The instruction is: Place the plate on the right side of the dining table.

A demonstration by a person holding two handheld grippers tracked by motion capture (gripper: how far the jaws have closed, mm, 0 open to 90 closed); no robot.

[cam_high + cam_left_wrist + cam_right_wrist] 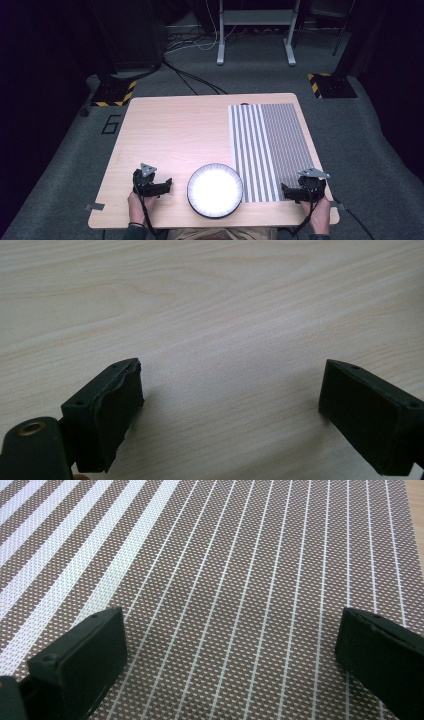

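Observation:
A white round plate [215, 190] sits near the front edge of the wooden table [170, 130], its right rim overlapping a striped brown-and-white placemat [270, 145]. My left gripper [167, 186] rests low at the plate's left, open, with bare wood between its jaws [230, 405]. At the front right, my right gripper [284, 192] hovers over the placemat's near corner, open and holding nothing; the woven striped placemat [240, 580] lies under its jaws.
A grey carpeted floor surrounds the table. Beyond the far edge stand a metal frame's legs [255, 35], loose cables and two black-and-yellow taped bases [330, 85]. A small tape piece [95, 206] sticks out at the table's front left corner.

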